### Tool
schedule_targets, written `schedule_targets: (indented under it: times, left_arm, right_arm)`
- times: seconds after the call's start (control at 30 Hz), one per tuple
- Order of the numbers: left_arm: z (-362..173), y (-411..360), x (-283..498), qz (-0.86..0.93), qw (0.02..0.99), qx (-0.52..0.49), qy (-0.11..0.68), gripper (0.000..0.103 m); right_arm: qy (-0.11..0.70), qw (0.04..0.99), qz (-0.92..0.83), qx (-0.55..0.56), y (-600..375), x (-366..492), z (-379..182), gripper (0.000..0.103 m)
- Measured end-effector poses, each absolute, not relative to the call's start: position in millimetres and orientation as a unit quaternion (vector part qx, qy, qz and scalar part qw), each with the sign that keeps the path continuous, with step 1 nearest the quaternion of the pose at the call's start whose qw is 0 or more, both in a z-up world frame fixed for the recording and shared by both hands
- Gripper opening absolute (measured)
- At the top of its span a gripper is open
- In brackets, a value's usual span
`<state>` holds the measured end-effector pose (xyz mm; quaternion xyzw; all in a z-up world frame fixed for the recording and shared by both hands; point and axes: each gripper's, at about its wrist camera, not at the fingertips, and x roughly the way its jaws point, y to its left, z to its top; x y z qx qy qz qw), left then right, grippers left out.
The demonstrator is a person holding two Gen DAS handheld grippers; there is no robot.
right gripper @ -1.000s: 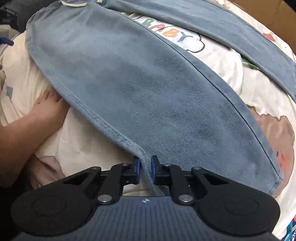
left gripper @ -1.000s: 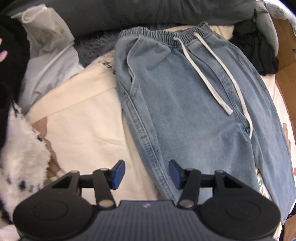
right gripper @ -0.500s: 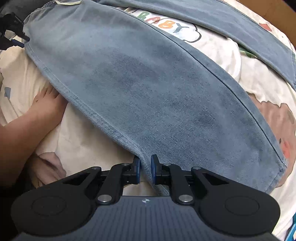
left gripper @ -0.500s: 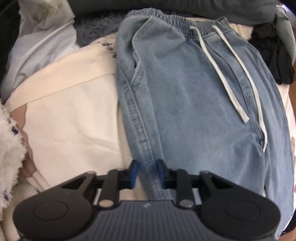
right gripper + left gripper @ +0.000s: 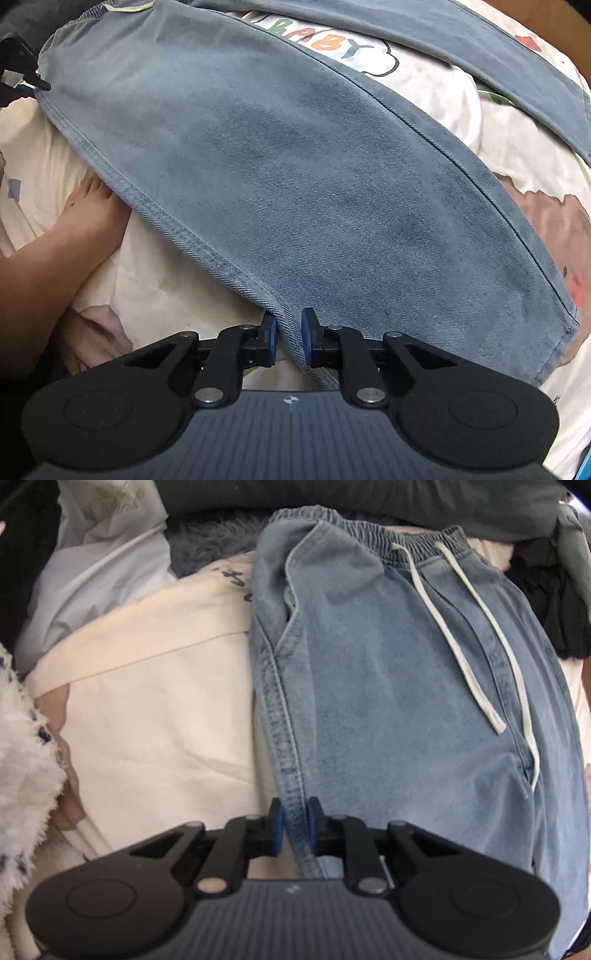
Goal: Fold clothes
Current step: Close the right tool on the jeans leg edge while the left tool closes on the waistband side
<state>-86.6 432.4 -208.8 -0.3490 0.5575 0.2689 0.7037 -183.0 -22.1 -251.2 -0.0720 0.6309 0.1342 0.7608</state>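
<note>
Light blue denim trousers (image 5: 399,686) with an elastic waistband and a white drawstring (image 5: 465,653) lie spread on a cream bedsheet. My left gripper (image 5: 295,829) is shut on the trousers' left side seam, below the pocket. In the right wrist view one trouser leg (image 5: 295,177) stretches away, its hem at the lower right. My right gripper (image 5: 289,339) is shut on that leg's near seam edge. The other leg (image 5: 443,40) runs along the top. The left gripper's tip (image 5: 22,74) shows at the far left by the waistband.
A cream sheet (image 5: 159,709) with a printed "BABY" cloud (image 5: 332,40) lies underneath. A bare foot (image 5: 92,218) rests left of the leg. White fluffy fabric (image 5: 22,768), pale cloth (image 5: 92,554), a dark grey pillow (image 5: 369,494) and black clothing (image 5: 546,602) ring the trousers.
My left gripper moved forward to the trousers' side seam and went from open to shut on it. The right gripper kept its hold on the leg's edge.
</note>
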Motion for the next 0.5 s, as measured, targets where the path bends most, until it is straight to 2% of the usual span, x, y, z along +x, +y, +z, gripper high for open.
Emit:
schedule_targets:
  times: [0.23, 0.37, 0.4, 0.5]
  left_arm:
    - [-213.5, 442.3, -92.9, 0.270, 0.721, -0.360, 0.526, 0.027]
    - [-214.8, 449.5, -94.9, 0.276, 0.733, -0.370, 0.500, 0.027]
    - [-214.8, 452.0, -94.3, 0.277, 0.734, -0.373, 0.495, 0.027]
    - [-220.6, 464.1, -94.6, 0.276, 0.730, -0.389, 0.489, 0.027]
  right_arm:
    - [0.630, 0.761, 0.129, -0.086, -17.1, -184.6, -252.4, 0.014]
    - [0.635, 0.759, 0.117, -0.084, -16.2, -182.7, -259.6, 0.019]
    - [0.636, 0.759, 0.113, -0.082, -16.1, -182.4, -261.0, 0.026]
    - [0.639, 0.758, 0.104, -0.078, -15.4, -181.5, -264.0, 0.028]
